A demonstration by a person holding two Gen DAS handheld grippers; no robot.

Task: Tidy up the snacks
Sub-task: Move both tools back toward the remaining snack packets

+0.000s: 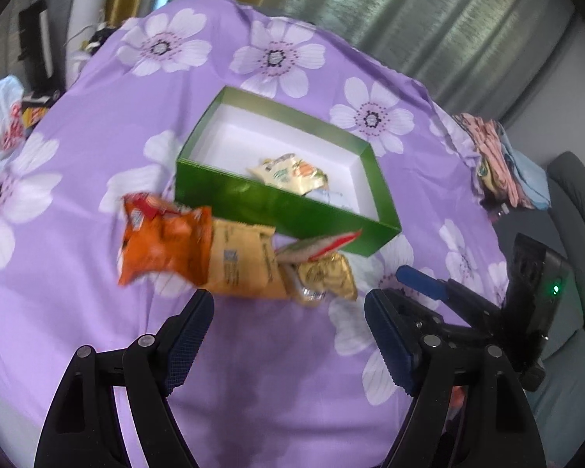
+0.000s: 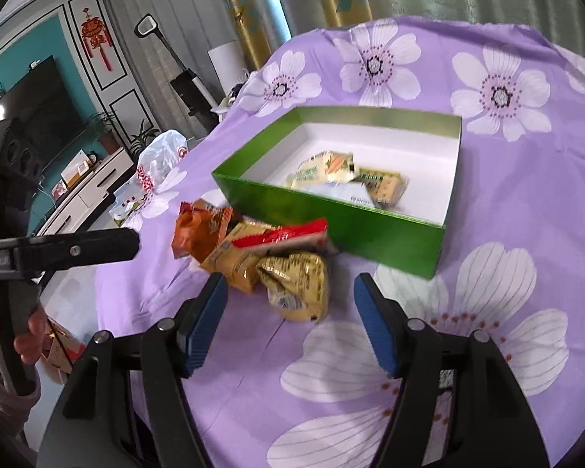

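Observation:
A green box (image 1: 277,206) (image 2: 331,226) with a white inside stands on the purple flowered cloth and holds pale yellow packets (image 1: 288,173) (image 2: 327,167). In front of it lies a pile: an orange packet (image 1: 163,241) (image 2: 199,230), a tan packet (image 1: 241,265) (image 2: 234,261), a red-and-white packet (image 1: 319,245) (image 2: 284,236) and a gold packet (image 1: 327,277) (image 2: 296,284). My left gripper (image 1: 288,300) is open just short of the pile, holding nothing. My right gripper (image 2: 290,279) is open too, with the gold packet at its fingertips, untouched.
A white plastic bag (image 2: 156,163) lies at the table's left edge. Folded clothes (image 1: 503,163) sit at the right edge, with a grey sofa (image 1: 573,312) beyond. A hand (image 2: 27,335) holds the left gripper's handle at the left.

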